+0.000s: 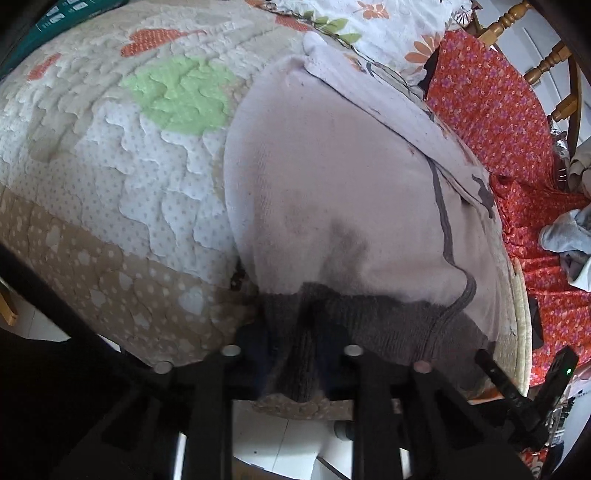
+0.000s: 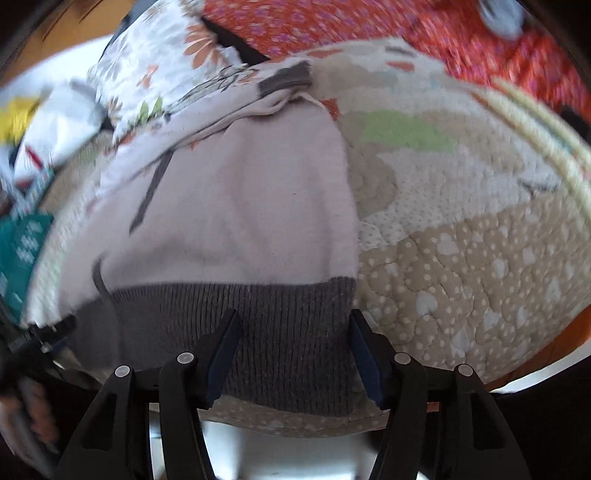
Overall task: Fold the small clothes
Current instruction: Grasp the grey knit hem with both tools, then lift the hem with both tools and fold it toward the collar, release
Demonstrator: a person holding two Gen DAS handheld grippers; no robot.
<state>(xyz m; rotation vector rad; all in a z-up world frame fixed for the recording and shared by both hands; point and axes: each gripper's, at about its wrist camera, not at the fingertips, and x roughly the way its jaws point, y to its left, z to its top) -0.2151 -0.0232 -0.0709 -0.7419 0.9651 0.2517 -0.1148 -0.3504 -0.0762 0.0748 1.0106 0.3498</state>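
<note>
Quilted patchwork mat (image 1: 110, 155) over a padded surface, red floral cloth (image 1: 491, 110) and a flowered pillow (image 1: 388, 33) along its far edge, a wooden chair (image 1: 550, 62) beyond. Spread flat on the mat, a small pale knit sweater (image 1: 332, 177) — its dark ribbed hem (image 2: 236, 317) hanging at the near edge, within reach of both tools. Left gripper (image 1: 291, 350) nearly closed, hem fabric bunched between the fingers, apparently to anchor or lift that corner. Right gripper (image 2: 295, 350) wide open, holding nothing, its fingers (image 2: 225, 350) straddling the hem's other end, seemingly poised for a pinch — likely so both corners can rise together for a fold toward the far edge. Spare garments (image 1: 569, 236) waiting on the red cloth.
</note>
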